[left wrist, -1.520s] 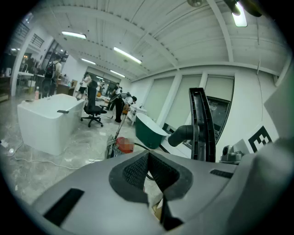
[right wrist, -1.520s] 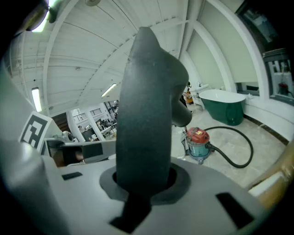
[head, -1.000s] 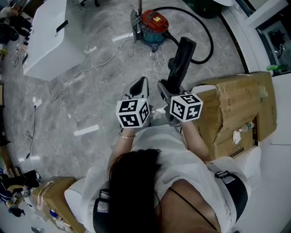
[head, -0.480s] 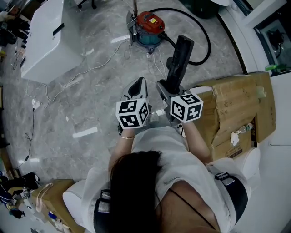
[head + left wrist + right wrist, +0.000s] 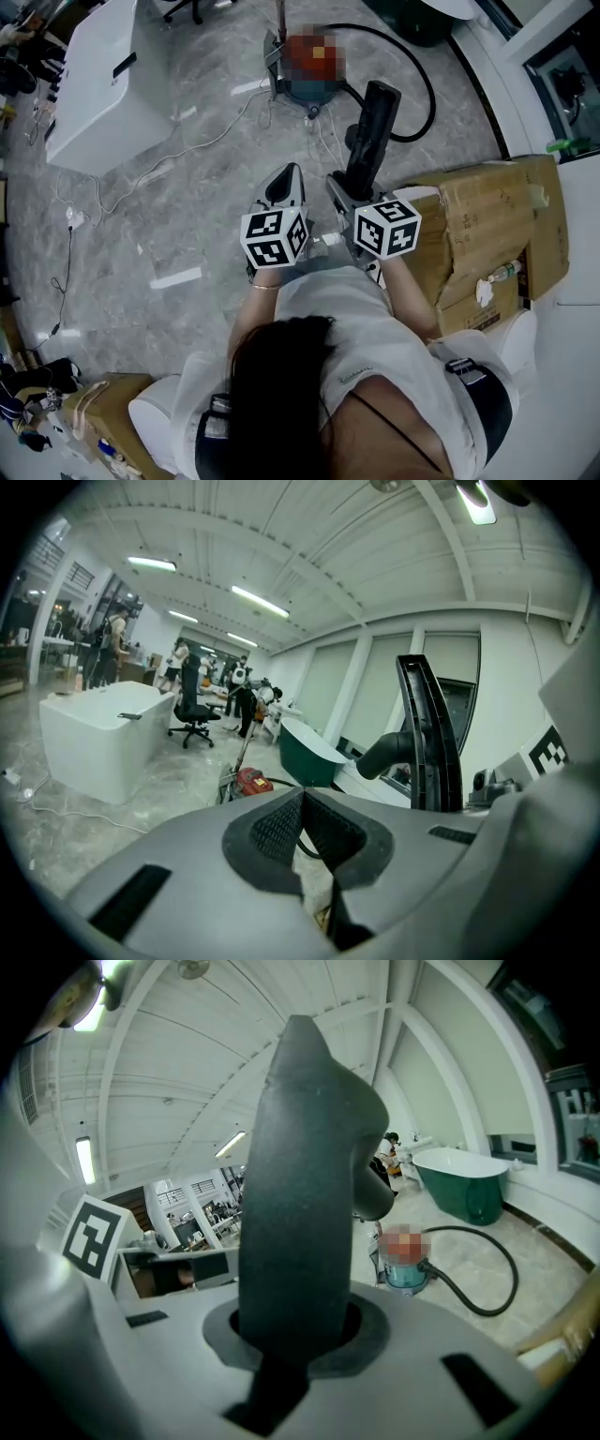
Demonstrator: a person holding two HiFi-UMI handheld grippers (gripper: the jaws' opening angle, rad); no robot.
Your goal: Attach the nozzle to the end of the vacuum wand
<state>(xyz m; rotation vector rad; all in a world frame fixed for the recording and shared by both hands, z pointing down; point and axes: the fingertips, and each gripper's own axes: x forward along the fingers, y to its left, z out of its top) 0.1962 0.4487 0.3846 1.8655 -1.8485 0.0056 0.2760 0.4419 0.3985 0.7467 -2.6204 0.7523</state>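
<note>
Cardboard box (image 5: 478,217) (contents hidden) sits beside right gripper (image 5: 348,191) clamping vacuum wand (image 5: 373,122)

Two grippers: left gripper (image 5: 292,171) and right gripper (image 5: 349,184). One vacuum wand (image 5: 372,122). One hose (image 5: 483,1313). One canister (image 5: 309,92) at twelve o'clock. Two cardboard boxes: large box (image 5: 487,216) at three o'clock, small box (image 5: 108,403) at eight. One white cabinet (image 5: 98,89) at ten.

Grey marble floor (image 5: 187,234), vacuum canister (image 5: 302,90), white cable (image 5: 172,150), cardboard box (image 5: 487,225)
</note>
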